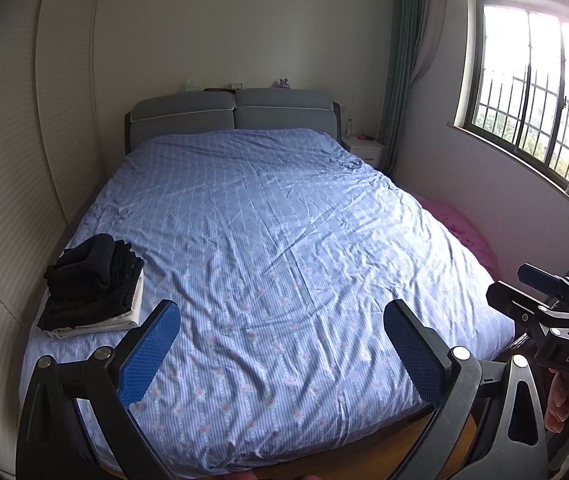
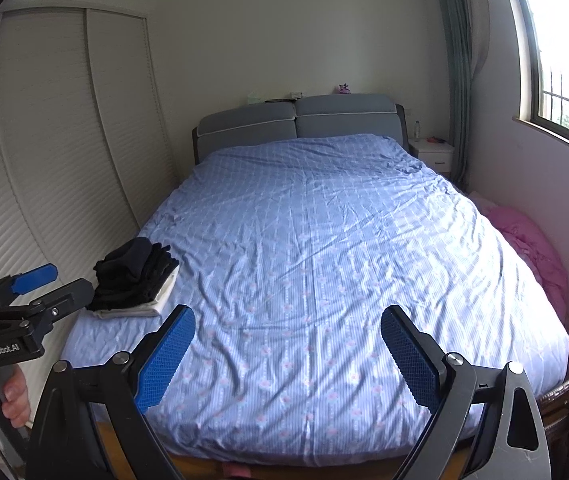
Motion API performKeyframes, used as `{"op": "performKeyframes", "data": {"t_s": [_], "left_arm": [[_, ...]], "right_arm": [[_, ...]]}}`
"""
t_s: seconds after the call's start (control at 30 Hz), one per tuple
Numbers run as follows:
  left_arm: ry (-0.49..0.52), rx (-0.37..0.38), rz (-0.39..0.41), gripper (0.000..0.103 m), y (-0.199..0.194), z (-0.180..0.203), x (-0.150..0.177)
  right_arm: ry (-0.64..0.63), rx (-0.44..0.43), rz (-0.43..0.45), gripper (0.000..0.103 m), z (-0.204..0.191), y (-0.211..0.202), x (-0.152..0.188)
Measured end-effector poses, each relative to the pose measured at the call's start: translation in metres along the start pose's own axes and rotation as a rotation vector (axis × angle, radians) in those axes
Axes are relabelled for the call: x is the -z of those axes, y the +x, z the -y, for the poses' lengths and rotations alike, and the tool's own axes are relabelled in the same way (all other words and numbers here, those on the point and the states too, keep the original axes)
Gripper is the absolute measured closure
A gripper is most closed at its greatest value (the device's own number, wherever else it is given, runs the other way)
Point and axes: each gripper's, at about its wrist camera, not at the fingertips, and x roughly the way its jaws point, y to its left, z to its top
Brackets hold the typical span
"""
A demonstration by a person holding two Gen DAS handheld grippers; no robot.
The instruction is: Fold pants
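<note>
Right gripper (image 2: 287, 354) hangs above the foot of the blue bed (image 2: 324, 240), blue pads spread wide with nothing between them. Folded black pants (image 2: 134, 280) sit stacked on white cloth (image 2: 152, 306) near the bed's left edge. The left gripper (image 2: 40, 284) pokes in at far left.

daylight from the window (image 1: 532, 92) at right blows out its panes and brightens the bed cover's (image 1: 276, 216) right side; the left side lies dim. fisheye bends edges, corners black.

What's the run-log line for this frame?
left claw: open, empty | right claw: open, empty | folded clothes stack: bed's left edge
</note>
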Motion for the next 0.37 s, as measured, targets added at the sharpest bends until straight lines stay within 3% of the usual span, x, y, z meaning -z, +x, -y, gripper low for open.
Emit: {"op": "performKeyframes", "data": {"t_s": [0.37], "left_arm": [[-0.017, 0.017, -0.018, 0.000, 0.0075, 0.0011, -0.0003]], "right_arm": [[0.004, 0.013, -0.007, 0.008, 0.0045, -0.0001, 0.0037]]}}
